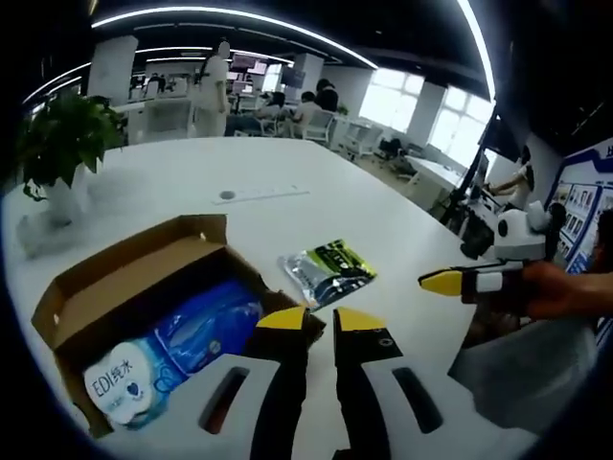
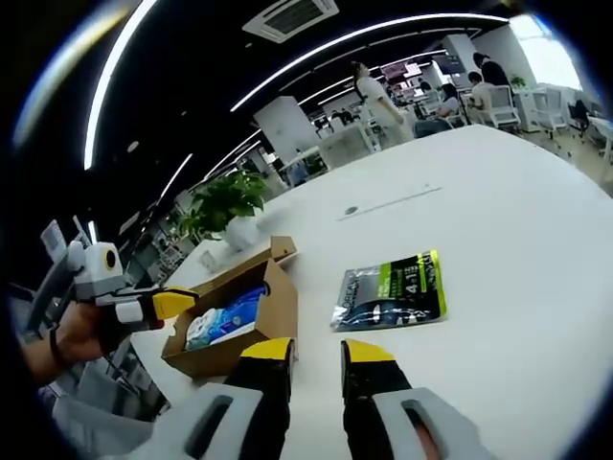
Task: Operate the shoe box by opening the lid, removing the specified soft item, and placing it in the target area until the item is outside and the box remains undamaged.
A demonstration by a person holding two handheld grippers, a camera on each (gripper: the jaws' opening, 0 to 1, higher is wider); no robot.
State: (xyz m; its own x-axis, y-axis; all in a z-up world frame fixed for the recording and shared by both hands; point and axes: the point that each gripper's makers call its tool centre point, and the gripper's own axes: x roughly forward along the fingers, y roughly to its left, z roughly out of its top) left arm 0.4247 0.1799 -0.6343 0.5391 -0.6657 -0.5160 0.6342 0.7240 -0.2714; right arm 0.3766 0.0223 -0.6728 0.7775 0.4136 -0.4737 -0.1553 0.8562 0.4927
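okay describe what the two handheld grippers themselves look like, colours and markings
The left gripper has two black jaws with yellow tips rising from a white body with dark oval slots. The right gripper matches: black jaws, yellow tips, white slotted body. From the side, each shows a white housing behind its yellow tip.

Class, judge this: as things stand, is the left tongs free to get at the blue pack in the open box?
Probably yes: the cardboard box is open and the blue pack lies uncovered beside the left tongs.

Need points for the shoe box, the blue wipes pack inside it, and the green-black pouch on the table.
shoe box (image 1: pixel 96 287), left gripper view, inner face of the open flap.
blue wipes pack (image 1: pixel 196 331), left gripper view, middle of its blue wrapper.
green-black pouch (image 2: pixel 391 290), right gripper view, centre of its face.
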